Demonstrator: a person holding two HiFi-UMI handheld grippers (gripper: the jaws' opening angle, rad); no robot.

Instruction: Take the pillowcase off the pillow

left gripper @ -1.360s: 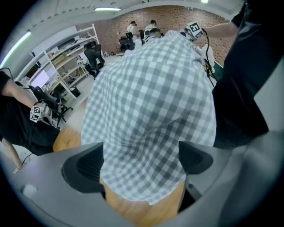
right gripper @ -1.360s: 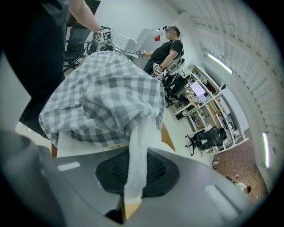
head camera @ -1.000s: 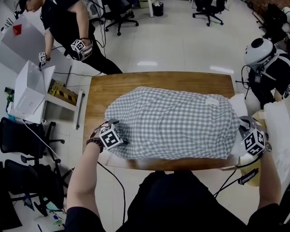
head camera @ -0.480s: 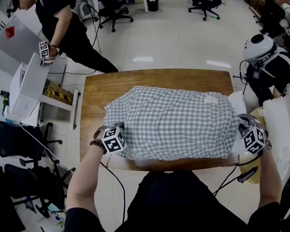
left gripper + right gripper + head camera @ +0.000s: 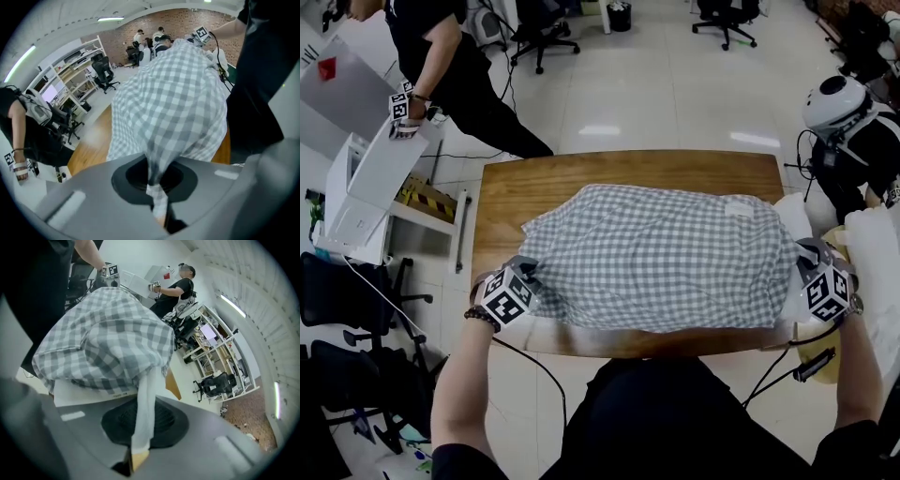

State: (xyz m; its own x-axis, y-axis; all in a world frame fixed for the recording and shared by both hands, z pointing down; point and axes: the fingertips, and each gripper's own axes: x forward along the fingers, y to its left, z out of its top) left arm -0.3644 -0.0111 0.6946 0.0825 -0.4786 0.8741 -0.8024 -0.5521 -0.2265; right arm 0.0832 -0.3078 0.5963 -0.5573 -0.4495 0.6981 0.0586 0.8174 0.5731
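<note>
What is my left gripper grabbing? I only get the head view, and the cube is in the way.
Observer: The left gripper has just closed its jaws on a pinch of the checked pillowcase.
Operator: And the other one? Checks too?
Observer: No. The right gripper is shut on a white strip of the pillow.
Operator: How much cloth has the left got?
Observer: Only a little. In the left gripper view the cloth is bunched into a narrow fold at the jaws and widens toward the pillow.
</note>
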